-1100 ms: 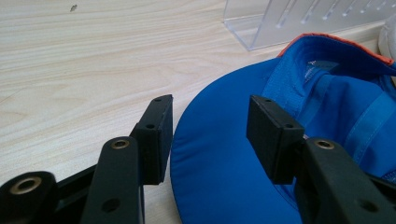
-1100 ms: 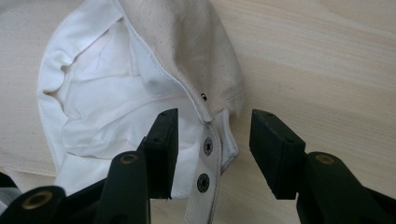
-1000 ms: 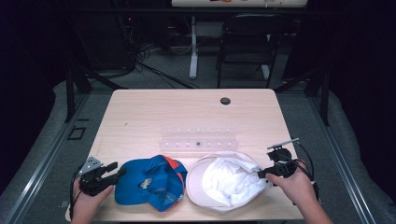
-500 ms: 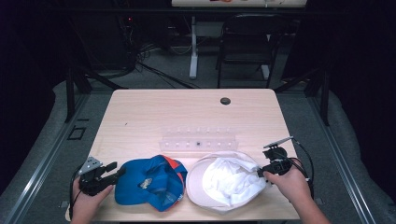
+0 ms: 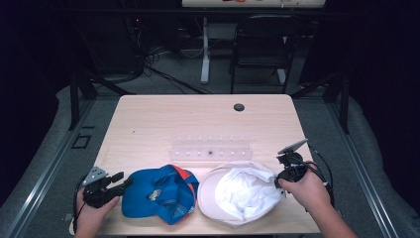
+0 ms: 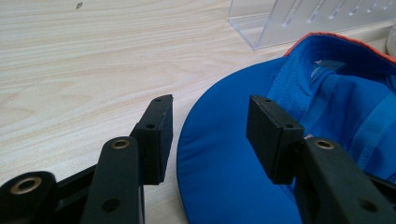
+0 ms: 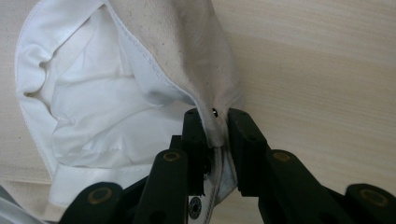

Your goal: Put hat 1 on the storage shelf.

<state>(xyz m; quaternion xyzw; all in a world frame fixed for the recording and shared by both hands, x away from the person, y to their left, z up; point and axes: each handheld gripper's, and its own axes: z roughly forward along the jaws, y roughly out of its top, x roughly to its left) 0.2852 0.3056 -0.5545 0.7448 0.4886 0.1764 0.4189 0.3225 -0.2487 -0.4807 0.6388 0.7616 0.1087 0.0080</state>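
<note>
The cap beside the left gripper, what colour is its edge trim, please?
Orange trim on the blue fabric cap, clearest in the left gripper view.

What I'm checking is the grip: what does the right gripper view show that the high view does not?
Right gripper view: jaws of the right gripper, just closing, pinch the stitched edge of the white cap. High view: the blue cap, the clear rack, the left gripper open at the blue brim. Both: the white cap and the table.

clear rack mid-table | black grommet at far edge | black chair beyond table
</note>
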